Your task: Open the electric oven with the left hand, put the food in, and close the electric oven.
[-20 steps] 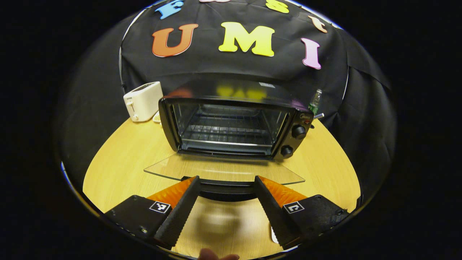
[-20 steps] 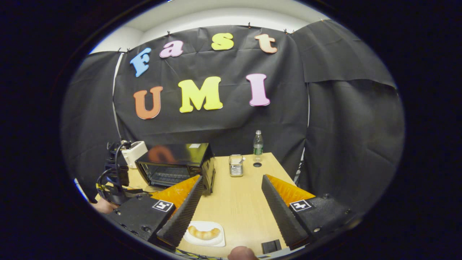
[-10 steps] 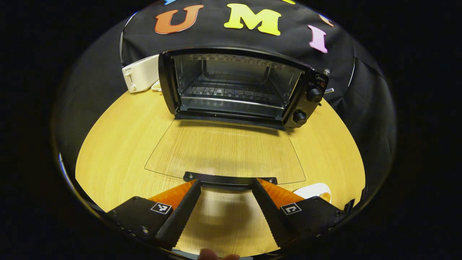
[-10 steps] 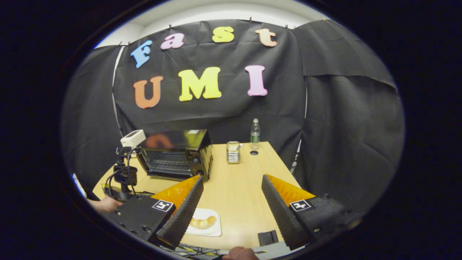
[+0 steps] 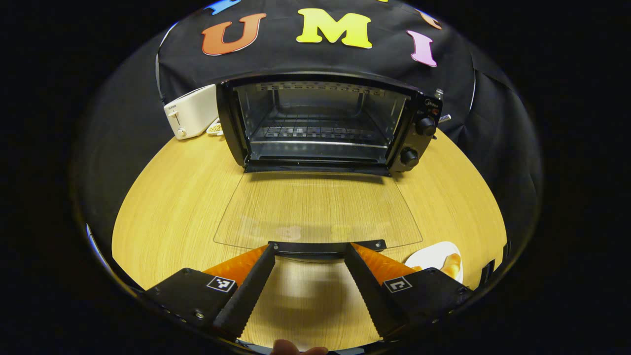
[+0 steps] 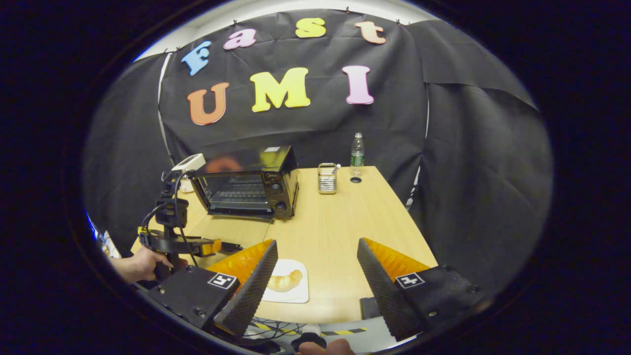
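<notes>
oven open, food not yet loaded

the black electric oven (image 5: 325,123) stands with its glass door (image 5: 318,209) folded flat on the wooden table (image 5: 167,197). the left gripper (image 5: 308,256) sits spread wide at the door's black handle (image 5: 325,245), not clamping it. the golden croissant (image 6: 283,281) lies on its white plate (image 6: 296,295); the right gripper (image 6: 318,268) hovers wide above. loading and closing remain.

oven (image 5: 320,123) mouth unblocked | glass door (image 5: 318,209) flat on table (image 5: 167,207), seemingly | toaster (image 5: 191,111) left
</notes>
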Motion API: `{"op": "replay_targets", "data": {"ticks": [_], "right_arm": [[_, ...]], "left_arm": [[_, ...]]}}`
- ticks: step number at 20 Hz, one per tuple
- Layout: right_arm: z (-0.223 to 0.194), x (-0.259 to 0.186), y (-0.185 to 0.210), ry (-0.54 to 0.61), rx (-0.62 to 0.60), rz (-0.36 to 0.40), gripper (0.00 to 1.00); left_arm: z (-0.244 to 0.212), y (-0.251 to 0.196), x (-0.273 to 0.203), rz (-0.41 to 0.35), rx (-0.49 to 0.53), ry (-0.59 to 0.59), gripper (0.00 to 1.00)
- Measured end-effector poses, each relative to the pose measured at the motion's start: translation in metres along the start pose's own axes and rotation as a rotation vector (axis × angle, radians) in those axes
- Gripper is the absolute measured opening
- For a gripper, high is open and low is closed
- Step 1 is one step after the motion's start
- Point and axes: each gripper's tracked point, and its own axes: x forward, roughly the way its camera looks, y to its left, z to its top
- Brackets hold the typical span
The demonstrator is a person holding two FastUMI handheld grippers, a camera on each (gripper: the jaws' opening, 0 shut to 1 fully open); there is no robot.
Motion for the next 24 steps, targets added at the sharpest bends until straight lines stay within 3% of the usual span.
{"op": "replay_targets", "data": {"ticks": [7,14,24], "right_arm": [[-0.039,0.032,0.019,0.080,0.044,0.071,1.00],[-0.090,0.082,0.046,0.229,0.094,0.159,0.97],[-0.156,0.129,0.064,0.461,0.203,0.171,0.87]], "left_arm": [[0.025,-0.006,-0.075,0.005,-0.001,-0.147,0.93],[0.037,0.007,-0.174,0.107,-0.072,-0.318,0.93],[0.026,0.034,-0.222,0.258,-0.214,-0.326,0.93]]}}
